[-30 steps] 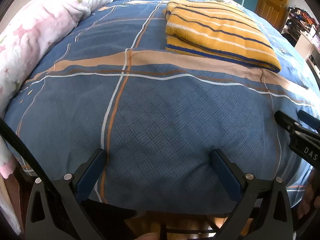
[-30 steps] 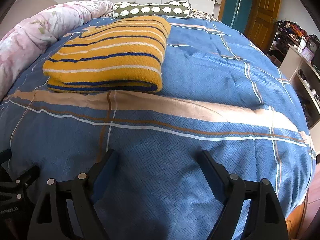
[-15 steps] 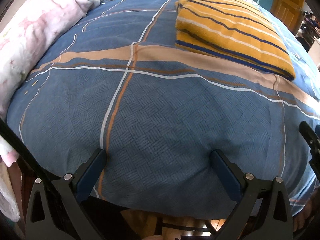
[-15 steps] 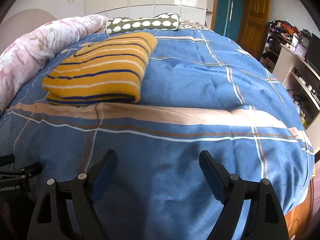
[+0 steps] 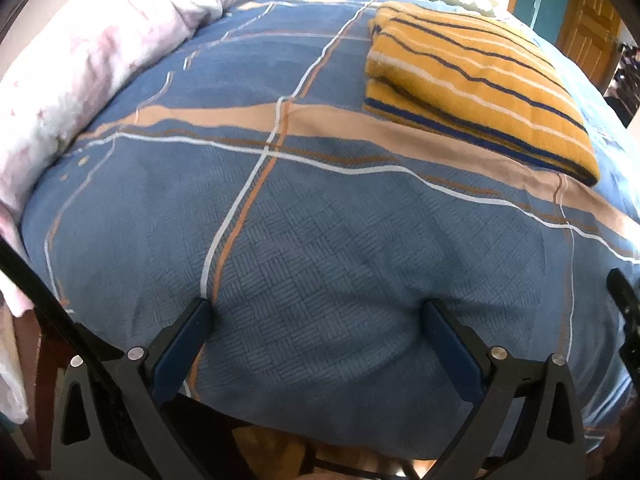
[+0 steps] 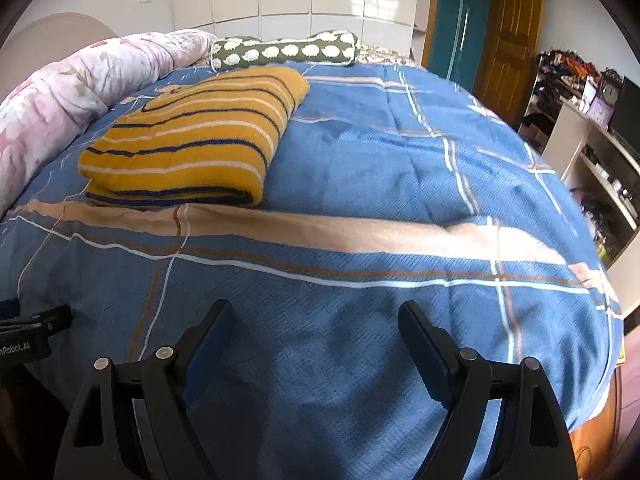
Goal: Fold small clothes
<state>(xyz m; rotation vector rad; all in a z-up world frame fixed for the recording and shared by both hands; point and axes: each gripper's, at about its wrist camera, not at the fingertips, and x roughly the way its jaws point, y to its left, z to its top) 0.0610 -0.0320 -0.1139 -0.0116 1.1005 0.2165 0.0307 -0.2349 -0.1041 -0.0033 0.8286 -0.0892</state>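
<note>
The left hand-held gripper (image 5: 316, 316) is being held wide apart and empty over the near edge of the bed (image 5: 320, 240), and the right hand-held gripper (image 6: 314, 318) is being held in the same released way, with nothing between its fingers. The task's thing, a yellow striped garment (image 5: 472, 80), is lying already folded into a thick rectangle on the blue bed cover, well apart from both tools. In the left wrist view it is being seen at about one o'clock; in the right wrist view the same garment (image 6: 200, 136) is being seen at about eleven o'clock. So it is lying between the two lines of sight, far ahead. Its long axis is running away from the person, toward the spotted pillow (image 6: 284, 50) at twelve o'clock. Neither side is judged clearly nearer; the folded near edge is being faced by both. A pink quilt (image 6: 80, 88) is lying along the nine o'clock side. No unfolded garment is being shown.
</note>
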